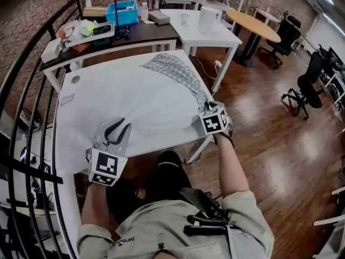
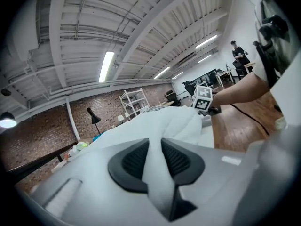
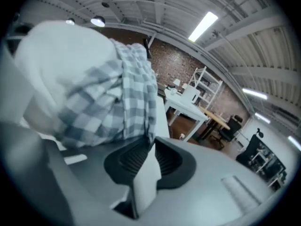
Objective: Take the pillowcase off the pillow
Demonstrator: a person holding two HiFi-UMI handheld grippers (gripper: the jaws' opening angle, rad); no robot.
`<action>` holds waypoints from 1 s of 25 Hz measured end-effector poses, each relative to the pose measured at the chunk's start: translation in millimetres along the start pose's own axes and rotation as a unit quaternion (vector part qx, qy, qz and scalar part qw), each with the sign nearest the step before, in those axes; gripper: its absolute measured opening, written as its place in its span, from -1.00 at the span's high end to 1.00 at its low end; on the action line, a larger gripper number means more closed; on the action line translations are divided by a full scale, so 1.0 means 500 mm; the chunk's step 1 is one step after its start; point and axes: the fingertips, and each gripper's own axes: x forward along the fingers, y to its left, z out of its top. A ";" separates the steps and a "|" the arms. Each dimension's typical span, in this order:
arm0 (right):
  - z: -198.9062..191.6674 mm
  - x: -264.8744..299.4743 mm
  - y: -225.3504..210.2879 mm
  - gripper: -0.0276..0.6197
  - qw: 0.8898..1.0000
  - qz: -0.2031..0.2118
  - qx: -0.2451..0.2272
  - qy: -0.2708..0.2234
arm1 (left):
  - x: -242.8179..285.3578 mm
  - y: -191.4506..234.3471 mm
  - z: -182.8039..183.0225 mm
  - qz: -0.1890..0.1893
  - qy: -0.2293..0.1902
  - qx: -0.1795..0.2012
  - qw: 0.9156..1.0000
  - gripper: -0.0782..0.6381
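White rectangular pillow (image 1: 129,96) is laid flat on white tabletop (image 1: 66,107), covering most of it. Grey-and-white checked fabric pillowcase (image 1: 178,72) is bunched along the pillow's far right side, trailing down that edge to the near right corner; most of the pillow is bared.

Left gripper (image 1: 119,126) is placed at the near left edge. In the left gripper view its jaws are seen clamped on a fold of the pillow's white cloth (image 2: 155,121), which fills the gap between the pads (image 2: 134,161).

Right gripper (image 1: 207,115) is placed at the near right corner. Its jaws are closed on a thin white fold, with the checked pillowcase (image 3: 127,93) hanging just beyond the pads (image 3: 134,159).
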 end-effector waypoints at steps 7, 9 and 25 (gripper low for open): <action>0.114 -0.195 -0.066 0.50 0.973 0.086 0.130 -0.171 | -0.043 0.005 0.207 0.014 -0.115 -0.003 0.993 0.17; 0.181 -0.217 -0.078 0.50 0.963 0.097 0.133 -0.213 | 0.002 0.060 0.218 0.040 -0.095 -0.018 0.995 0.16; 0.512 -0.065 0.019 0.29 0.963 0.165 0.030 -0.212 | 0.266 0.009 -0.024 -0.053 0.104 -0.032 0.993 0.68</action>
